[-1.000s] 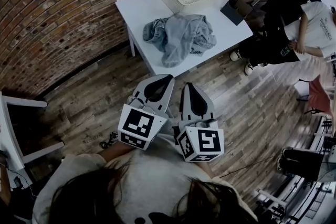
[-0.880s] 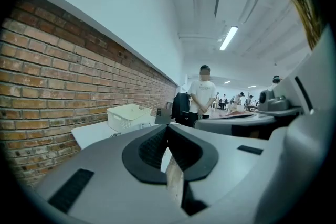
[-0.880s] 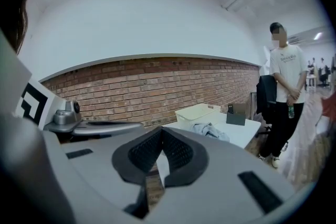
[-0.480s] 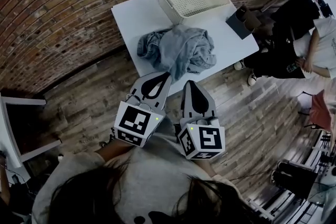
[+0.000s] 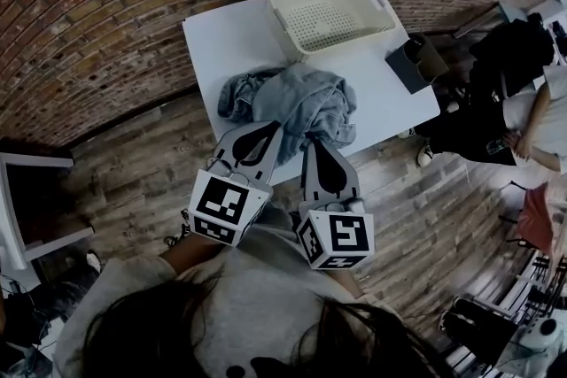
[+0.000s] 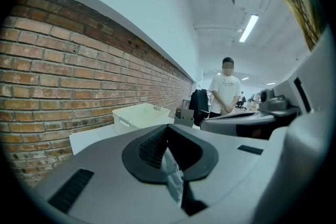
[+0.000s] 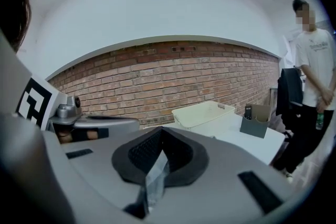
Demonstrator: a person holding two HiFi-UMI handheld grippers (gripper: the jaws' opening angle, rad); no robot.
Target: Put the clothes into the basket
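A heap of grey clothes (image 5: 292, 104) lies at the near edge of a white table (image 5: 221, 35). Behind it stands an empty cream basket (image 5: 328, 9), which also shows in the left gripper view (image 6: 137, 114) and in the right gripper view (image 7: 202, 113). My left gripper (image 5: 276, 127) and right gripper (image 5: 312, 142) are side by side, both shut and holding nothing. In the head view their tips reach the near edge of the heap. Whether they touch the cloth cannot be told. The clothes are hidden behind the jaws in both gripper views.
A grey box (image 5: 415, 62) sits on the table's right end. A person in a white shirt (image 7: 315, 76) stands to the right, past the table. A brick wall (image 5: 115, 4) runs behind the table. White furniture (image 5: 31, 199) stands at the far left on the wooden floor.
Both grippers have travelled forward across the floor to the table, side by side and still shut. Their tips now overlap the near edge of the clothes heap.
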